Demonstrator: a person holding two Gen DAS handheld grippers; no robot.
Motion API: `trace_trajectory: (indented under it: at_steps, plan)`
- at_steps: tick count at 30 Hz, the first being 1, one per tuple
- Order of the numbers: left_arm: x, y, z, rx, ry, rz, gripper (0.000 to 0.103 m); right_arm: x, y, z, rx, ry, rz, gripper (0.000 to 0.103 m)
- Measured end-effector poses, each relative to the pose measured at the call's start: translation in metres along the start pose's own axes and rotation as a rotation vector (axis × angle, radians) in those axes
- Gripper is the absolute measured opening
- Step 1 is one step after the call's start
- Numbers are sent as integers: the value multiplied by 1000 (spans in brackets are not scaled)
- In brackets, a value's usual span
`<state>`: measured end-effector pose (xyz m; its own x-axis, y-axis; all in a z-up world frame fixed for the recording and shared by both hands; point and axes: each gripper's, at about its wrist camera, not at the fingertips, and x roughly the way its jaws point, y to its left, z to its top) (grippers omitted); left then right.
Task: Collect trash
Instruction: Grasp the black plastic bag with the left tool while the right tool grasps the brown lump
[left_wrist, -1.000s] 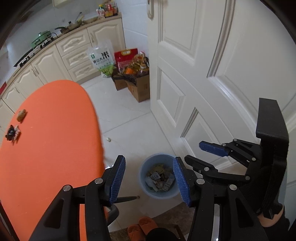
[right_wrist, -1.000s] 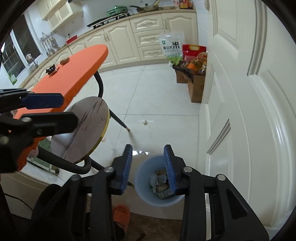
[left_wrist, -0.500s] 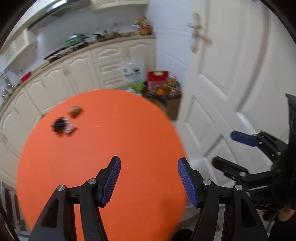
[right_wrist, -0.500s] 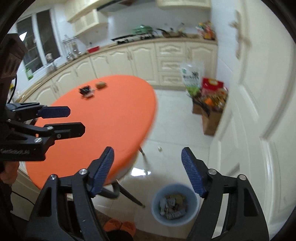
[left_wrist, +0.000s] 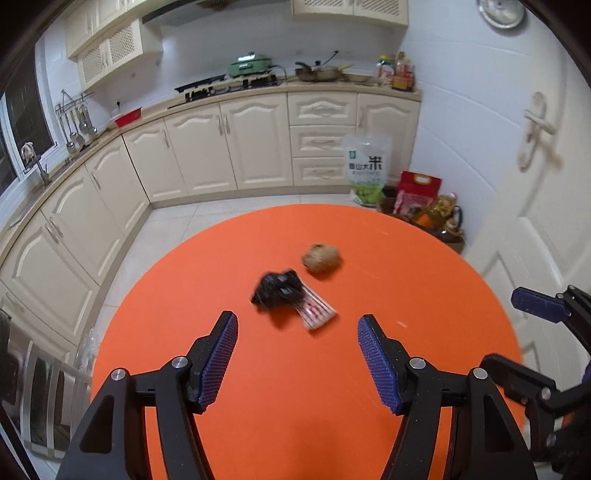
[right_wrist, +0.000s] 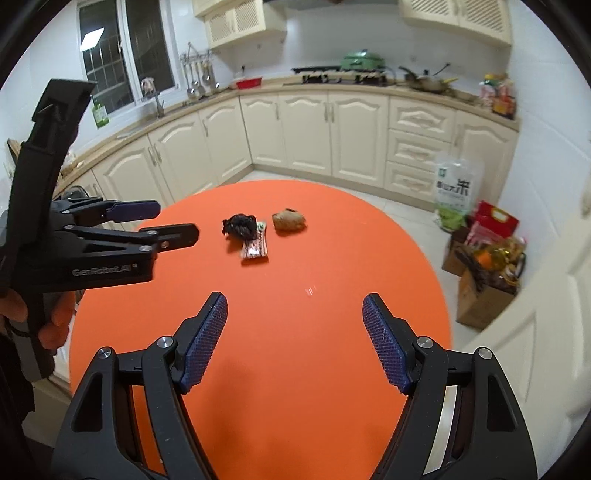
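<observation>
On the round orange table (left_wrist: 424, 295) three bits of trash lie close together near the middle: a crumpled black wrapper (left_wrist: 275, 290), a striped flat packet (left_wrist: 317, 310) touching it and partly tucked under it, and a brown crumpled ball (left_wrist: 320, 257) just beside them, farther from both grippers. Seen from the left wrist, the left gripper (left_wrist: 297, 352) hovers above the tabletop with its jaws spread wide and nothing between them, and the black wrapper and packet sit straight ahead, slightly left of the midline between the fingers. The packet's long axis runs diagonally, from the wrapper toward the gripper's right finger. The right gripper (right_wrist: 295, 343) is likewise wide apart and empty, but the pile lies farther ahead of it and off to its left, so the left one looks the nearer and better lined up. Bare orange surface surrounds the pile on every side, and the table's edge is well away, so a descent from above seems unobstructed; the touching wrapper and packet may come up together or shift each other.
</observation>
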<state>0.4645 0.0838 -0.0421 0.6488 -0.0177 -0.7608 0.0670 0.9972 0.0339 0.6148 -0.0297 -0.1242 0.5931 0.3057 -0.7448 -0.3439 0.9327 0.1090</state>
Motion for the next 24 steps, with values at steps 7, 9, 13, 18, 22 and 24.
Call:
trace_trajectory:
  at_steps: [7,9,13,18,22,24]
  plan:
    - [96,13,39,-18,99,4,60,77,-19,29,31,81,21,73]
    - [115,23,56,-37,116,-36,60,96,-23,33,37,106,24,73]
    - [139,33,67,-38,135,-54,33,123,-29,41,36,140,23,73]
    - [141,51,79,-43,122,-83,25,145,-32,55,30,140,25,73]
    - [132,68,76,-55,96,-79,22,163,-20,64,-9,141,34,73]
    - [131,69,68,-58,123,-106,0,174,-13,69,-31,149,18,73]
